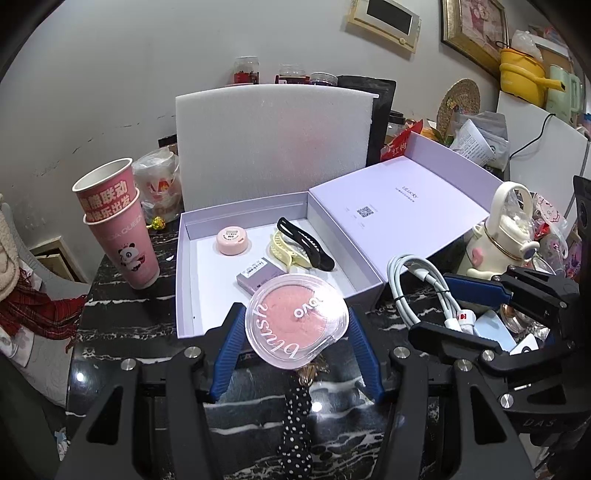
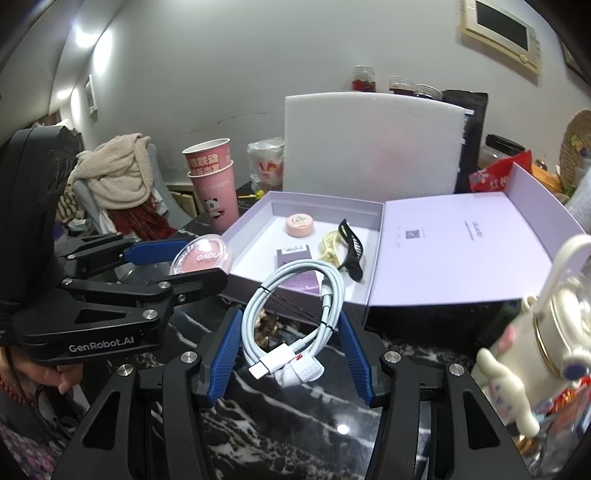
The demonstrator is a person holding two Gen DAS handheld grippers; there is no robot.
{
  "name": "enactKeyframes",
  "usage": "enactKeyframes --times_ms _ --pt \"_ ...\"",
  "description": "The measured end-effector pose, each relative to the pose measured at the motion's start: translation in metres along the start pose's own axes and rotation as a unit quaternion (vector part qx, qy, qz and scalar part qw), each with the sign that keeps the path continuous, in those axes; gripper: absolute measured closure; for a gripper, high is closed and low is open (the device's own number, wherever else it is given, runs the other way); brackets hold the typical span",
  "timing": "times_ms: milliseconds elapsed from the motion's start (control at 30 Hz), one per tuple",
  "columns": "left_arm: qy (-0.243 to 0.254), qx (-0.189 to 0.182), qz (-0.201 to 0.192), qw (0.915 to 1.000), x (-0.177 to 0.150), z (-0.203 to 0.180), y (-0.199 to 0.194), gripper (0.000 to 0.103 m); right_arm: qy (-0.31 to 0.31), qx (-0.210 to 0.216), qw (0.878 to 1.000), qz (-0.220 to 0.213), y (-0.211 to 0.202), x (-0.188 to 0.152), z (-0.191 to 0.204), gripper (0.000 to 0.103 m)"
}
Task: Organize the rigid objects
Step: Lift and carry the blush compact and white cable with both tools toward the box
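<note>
Left gripper (image 1: 297, 325) jaws clamped on the round blush compact (image 1: 297, 320), right gripper (image 2: 291, 341) jaws pinching the coiled white cable (image 2: 295, 314), both held over the dark table (image 2: 295, 424) at the near edge of the open box (image 1: 184, 295), which lies straight ahead; the compact sits nearer its rim. Right view alone shows a hand (image 2: 55, 376) on the left tool; left view shows the compact's lettering

Grey cracked wall (image 1: 110, 92), framed picture (image 1: 476, 29), black marble tabletop (image 1: 122, 314)
</note>
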State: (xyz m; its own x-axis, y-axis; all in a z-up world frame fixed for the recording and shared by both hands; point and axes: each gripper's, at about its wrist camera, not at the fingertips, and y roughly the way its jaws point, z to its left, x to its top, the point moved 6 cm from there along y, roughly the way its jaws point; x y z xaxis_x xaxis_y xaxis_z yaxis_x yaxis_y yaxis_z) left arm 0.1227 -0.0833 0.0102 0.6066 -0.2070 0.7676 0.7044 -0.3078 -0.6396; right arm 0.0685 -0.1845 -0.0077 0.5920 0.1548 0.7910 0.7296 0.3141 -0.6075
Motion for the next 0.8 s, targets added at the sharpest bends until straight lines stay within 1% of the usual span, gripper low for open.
enactKeyframes --times_ms 400,800 --pt "0.008 0.008 -0.013 0.9998 0.031 0.010 0.014 0.048 -0.005 0.010 1.000 -0.009 0.013 0.034 -0.011 0.050" --pt "0.018 0.005 -0.014 0.9997 0.055 0.020 0.031 0.048 -0.007 0.010 1.000 -0.008 0.034 0.061 -0.024 0.050"
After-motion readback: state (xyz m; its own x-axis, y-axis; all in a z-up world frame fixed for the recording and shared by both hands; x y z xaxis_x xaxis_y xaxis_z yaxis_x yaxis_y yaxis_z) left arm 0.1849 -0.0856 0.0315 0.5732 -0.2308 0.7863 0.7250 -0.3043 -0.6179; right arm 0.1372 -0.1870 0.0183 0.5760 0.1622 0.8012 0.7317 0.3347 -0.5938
